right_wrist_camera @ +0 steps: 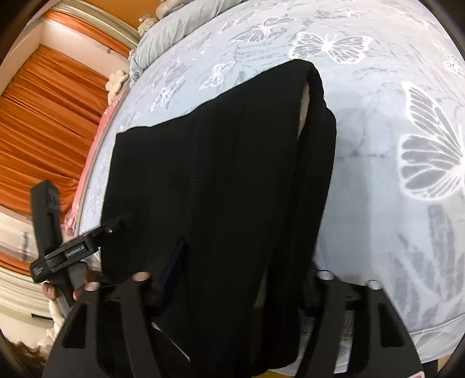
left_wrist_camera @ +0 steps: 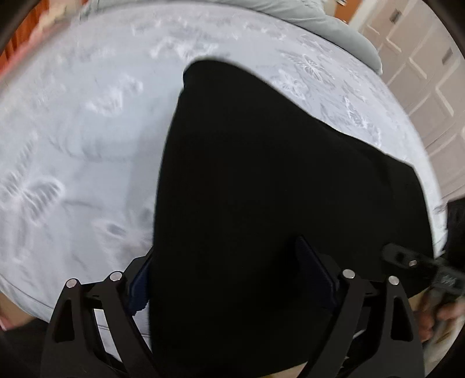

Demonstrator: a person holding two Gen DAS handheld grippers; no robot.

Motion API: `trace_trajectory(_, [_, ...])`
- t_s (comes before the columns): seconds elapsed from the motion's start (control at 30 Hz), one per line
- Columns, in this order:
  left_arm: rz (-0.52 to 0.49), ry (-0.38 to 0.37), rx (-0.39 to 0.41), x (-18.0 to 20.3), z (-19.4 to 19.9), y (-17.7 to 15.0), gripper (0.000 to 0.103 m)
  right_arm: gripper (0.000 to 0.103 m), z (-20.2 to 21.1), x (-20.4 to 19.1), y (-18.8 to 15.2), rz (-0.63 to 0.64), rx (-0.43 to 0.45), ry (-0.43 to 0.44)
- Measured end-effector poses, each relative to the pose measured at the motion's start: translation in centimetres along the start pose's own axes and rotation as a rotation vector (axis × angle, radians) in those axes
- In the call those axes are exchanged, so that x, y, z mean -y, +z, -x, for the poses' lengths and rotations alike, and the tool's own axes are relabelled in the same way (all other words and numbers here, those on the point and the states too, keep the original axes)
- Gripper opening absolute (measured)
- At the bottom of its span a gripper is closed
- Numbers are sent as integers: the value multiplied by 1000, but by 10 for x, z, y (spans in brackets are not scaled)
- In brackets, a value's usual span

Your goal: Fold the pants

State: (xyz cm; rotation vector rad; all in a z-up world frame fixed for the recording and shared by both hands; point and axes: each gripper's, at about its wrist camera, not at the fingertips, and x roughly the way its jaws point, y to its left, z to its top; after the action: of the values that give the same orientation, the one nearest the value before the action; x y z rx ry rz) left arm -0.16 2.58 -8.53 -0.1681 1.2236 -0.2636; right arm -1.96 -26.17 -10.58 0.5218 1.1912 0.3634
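Black pants (left_wrist_camera: 261, 180) lie on the bed, their near end lifted off it. My left gripper (left_wrist_camera: 229, 279) is shut on the near edge of the pants, the cloth draped between and over its fingers. In the right wrist view the pants (right_wrist_camera: 221, 174) show a folded waistband edge at the far end. My right gripper (right_wrist_camera: 241, 273) is shut on the near edge too. Each gripper shows in the other's view: the right one (left_wrist_camera: 418, 267) at the pants' right corner, the left one (right_wrist_camera: 87, 241) at the left corner.
The bed has a light grey cover with white butterflies (right_wrist_camera: 392, 130). A grey pillow (left_wrist_camera: 334, 26) lies at the head. Orange curtains (right_wrist_camera: 43, 116) hang beyond the bed's left side; white cabinet doors (left_wrist_camera: 421, 72) stand to the right.
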Motion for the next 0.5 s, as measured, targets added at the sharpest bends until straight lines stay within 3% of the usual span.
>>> trace_trajectory(0.03, [22,-42,-10,-6,-1,2,69,41,4,2,-1,-6,6,15])
trace_trajectory(0.07, [48,-74,-10,-12,3,5,61,38,8,2,-2,-13,18,31])
trace_trajectory(0.1, [75,-119,-11,-20,10,7,43,37,12,-2,-4,-7,29,30])
trace_trajectory(0.13, [89,-159,-19,-24,16,9,36,36,19,-10,-6,15,50,19])
trace_trajectory(0.3, [88,-245,27,-17,78,20,33,35,63,-46,-7,60,128,74])
trace_trajectory(0.5, [-19,-269,178,12,183,46,33,35,145,-101,10,190,245,107])
